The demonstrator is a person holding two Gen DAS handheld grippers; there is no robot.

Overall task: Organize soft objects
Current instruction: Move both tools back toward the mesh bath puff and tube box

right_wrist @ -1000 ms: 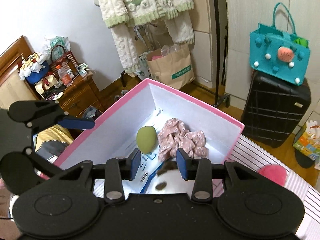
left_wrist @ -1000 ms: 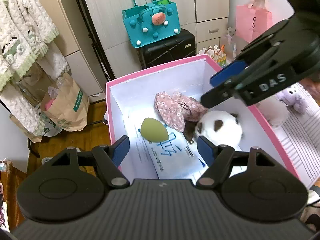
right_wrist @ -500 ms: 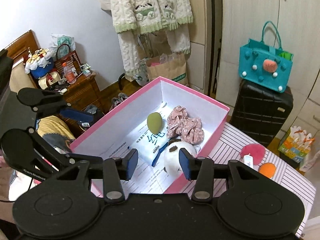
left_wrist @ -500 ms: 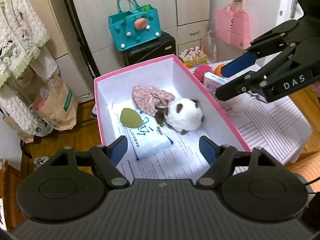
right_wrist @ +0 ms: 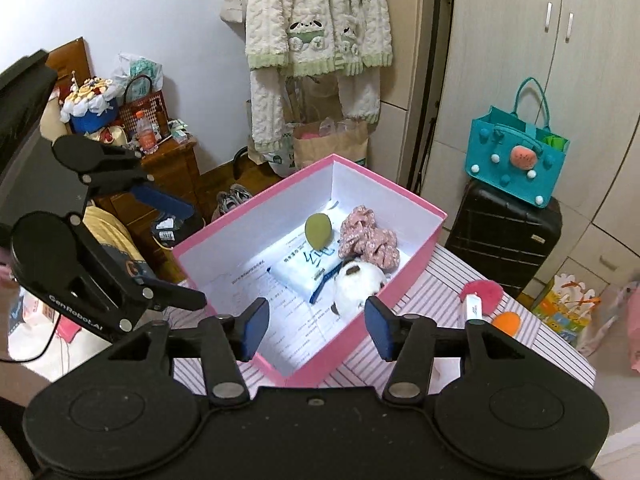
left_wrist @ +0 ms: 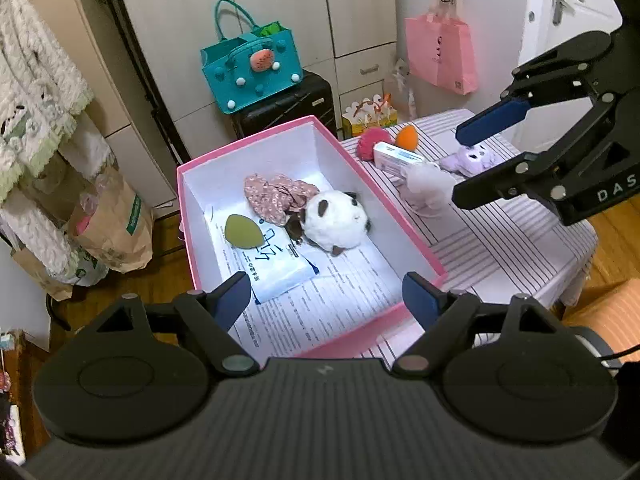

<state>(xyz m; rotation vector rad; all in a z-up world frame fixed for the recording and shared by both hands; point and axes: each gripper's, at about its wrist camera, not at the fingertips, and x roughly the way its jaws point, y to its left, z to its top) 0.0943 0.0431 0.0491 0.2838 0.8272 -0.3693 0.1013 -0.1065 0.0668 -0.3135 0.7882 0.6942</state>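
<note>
Moved: my right gripper is up out of the pink box, panda plush left inside.
Jaws: both pairs apart, empty.
Next: reach squarely for the white plush.

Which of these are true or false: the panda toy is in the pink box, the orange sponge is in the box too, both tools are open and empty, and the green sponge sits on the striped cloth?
1. The panda toy lies inside the pink box. True.
2. The orange sponge is in the box. False: it sits outside, on the striped cloth.
3. The left tool and the right tool are open and empty. True.
4. The green sponge sits on the striped cloth. False: it is in the box.
</note>
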